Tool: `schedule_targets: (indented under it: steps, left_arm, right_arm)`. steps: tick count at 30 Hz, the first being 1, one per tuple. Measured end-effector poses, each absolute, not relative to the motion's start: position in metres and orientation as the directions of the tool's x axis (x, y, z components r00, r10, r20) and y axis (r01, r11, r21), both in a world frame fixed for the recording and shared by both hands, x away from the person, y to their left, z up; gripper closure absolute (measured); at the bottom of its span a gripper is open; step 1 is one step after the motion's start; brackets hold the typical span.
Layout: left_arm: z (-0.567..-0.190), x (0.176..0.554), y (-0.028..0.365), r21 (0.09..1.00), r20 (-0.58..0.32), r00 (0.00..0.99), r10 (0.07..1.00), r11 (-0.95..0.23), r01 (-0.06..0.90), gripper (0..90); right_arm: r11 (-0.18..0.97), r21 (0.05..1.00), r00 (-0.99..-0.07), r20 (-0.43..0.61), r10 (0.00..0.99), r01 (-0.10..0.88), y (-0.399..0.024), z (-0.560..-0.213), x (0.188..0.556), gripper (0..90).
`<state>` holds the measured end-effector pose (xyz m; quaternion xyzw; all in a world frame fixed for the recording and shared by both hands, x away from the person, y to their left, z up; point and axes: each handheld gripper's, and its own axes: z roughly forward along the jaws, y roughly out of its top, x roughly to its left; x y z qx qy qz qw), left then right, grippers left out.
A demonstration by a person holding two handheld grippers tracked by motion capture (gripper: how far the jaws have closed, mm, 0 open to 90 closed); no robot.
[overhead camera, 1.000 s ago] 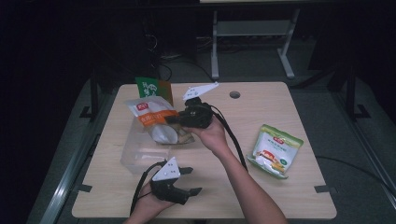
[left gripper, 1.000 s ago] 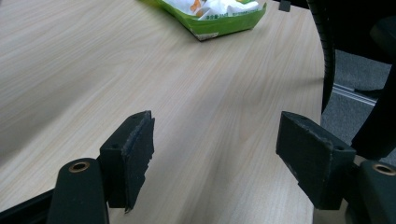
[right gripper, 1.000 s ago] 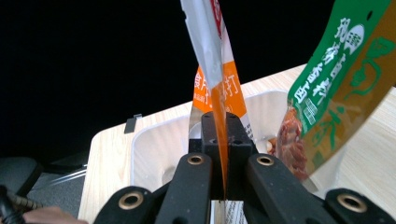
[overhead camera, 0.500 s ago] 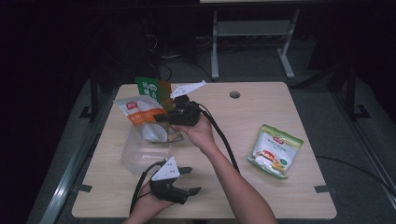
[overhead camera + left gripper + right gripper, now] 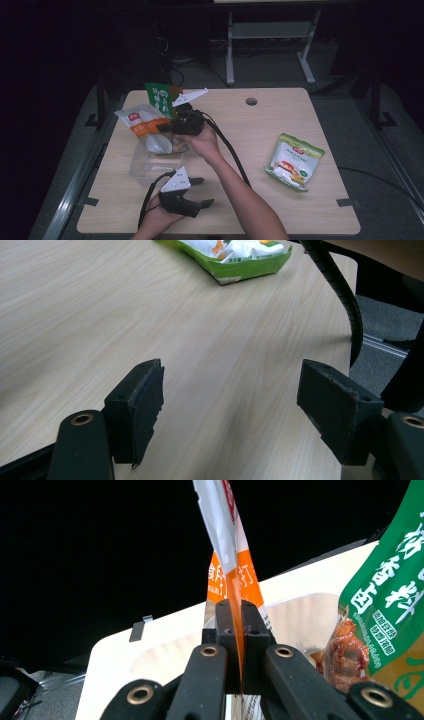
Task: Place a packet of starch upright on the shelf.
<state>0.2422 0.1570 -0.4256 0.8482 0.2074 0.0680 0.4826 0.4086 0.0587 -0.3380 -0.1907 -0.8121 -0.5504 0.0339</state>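
In the high view the table (image 5: 320,210) lies bare along its near right and far right. The right gripper (image 5: 170,127), at the end of an arm stretched far and left, is clamped on the orange-and-white packet (image 5: 145,127) above the clear plastic tray (image 5: 142,167); a green packet (image 5: 159,97) stands just behind. The left gripper (image 5: 197,192) rests near the near edge. A green-and-white packet (image 5: 295,161) lies well apart at the right.

In the left gripper view the jaws stand wide apart over bare wood.

In the right gripper view the jaws pinch the orange-and-white packet's edge.
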Motion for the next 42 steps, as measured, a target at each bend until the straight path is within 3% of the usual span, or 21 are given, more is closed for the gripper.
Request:
schedule_targets:
  steps: [20,29,34,36,40,42]
  left_arm:
    - [-0.426,0.242,0.159,0.844,-0.095,0.901,0.422,-0.447,0.298,25.9]
    - [-0.428,0.243,0.159,0.838,-0.082,0.905,0.417,-0.463,0.289,26.0]
    - [-0.429,0.243,0.159,0.836,-0.089,0.904,0.418,-0.463,0.296,26.0]
    - [-0.429,0.243,0.158,0.837,-0.093,0.904,0.417,-0.459,0.298,26.0]
    - [-0.429,0.242,0.156,0.835,-0.090,0.905,0.415,-0.464,0.296,26.0]
    - [-0.430,0.242,0.155,0.833,-0.095,0.905,0.415,-0.464,0.300,26.0]
  right_arm:
    - [0.333,0.870,-0.920,0.277,0.278,0.362,0.074,-0.347,0.413,89.8]
    - [0.395,0.832,-0.913,0.292,0.286,0.390,0.091,-0.375,0.420,89.6]
    - [0.368,0.832,-0.903,0.327,0.280,0.415,0.085,-0.382,0.422,82.8]
    - [0.416,0.823,-0.911,0.272,0.309,0.387,0.080,-0.376,0.420,72.7]
    - [0.483,0.798,-0.921,0.227,0.316,0.362,0.075,-0.374,0.417,74.0]
    - [0.559,0.762,-0.933,0.166,0.319,0.327,0.071,-0.377,0.412,81.7]
